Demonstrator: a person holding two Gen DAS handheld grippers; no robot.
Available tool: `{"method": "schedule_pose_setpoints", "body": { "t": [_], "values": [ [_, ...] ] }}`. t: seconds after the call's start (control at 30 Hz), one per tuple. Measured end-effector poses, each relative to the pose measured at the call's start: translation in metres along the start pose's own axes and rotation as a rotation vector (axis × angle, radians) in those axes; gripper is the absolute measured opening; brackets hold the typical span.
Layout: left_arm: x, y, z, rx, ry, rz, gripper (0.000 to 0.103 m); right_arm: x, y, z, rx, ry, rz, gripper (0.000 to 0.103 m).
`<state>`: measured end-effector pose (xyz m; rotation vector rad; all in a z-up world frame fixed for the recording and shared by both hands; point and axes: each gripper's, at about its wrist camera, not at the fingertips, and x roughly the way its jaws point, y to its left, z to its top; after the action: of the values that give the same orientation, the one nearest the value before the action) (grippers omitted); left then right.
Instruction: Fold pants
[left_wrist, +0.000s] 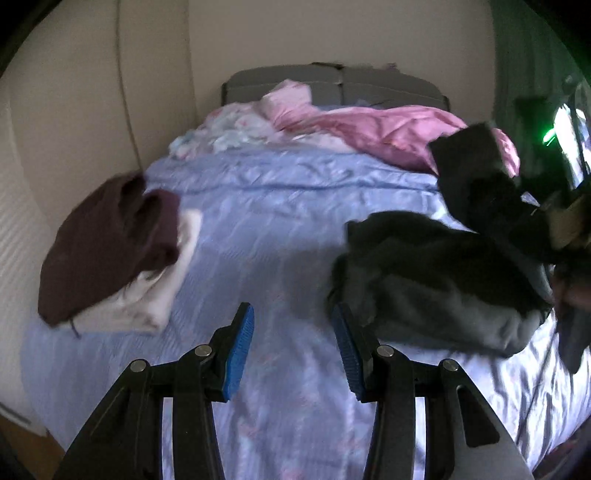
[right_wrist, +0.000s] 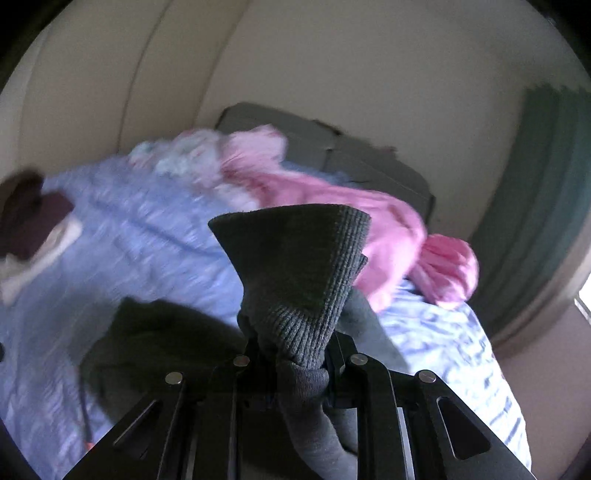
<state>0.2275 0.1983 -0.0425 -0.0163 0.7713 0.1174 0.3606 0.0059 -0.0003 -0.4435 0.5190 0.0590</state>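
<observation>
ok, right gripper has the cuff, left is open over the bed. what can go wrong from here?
1. The right gripper pinches only the bunched ribbed cuff; it may slip out on a pull.
2. The rest of the pants lies crumpled on the bedspread, so the lift may drag a tangle.
3. The left gripper is open and empty; the stack is close beside it.

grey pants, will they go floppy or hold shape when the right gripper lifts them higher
Probably floppy: the grey pants bunch and sag below the right gripper, which is shut on the ribbed cuff. The rest lies crumpled on the bed, so it will likely trail.
</observation>
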Motion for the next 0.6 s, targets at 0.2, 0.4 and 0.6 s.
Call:
{"method": "schedule_pose_setpoints", "body": {
  "t": [0.2, 0.4, 0.6],
  "values": [
    [0.014, 0.035, -0.019, -0.047, 0.041, 0.030, 0.046, 0.021, 0.101, -0.027, -0.173, 0.066, 0.007, 0.023],
    [0.011, 0.060, -0.025, -0.122, 0.031, 0.069, 0.061, 0.020, 0.131, -0.034, -0.243, 0.083, -0.096, 0.036],
    [-0.004, 0.056, -0.010, -0.115, -0.024, 0.111, 0.069, 0.004, 0.126, -0.031, -0.271, 0.051, -0.078, 0.046]
  ]
}}
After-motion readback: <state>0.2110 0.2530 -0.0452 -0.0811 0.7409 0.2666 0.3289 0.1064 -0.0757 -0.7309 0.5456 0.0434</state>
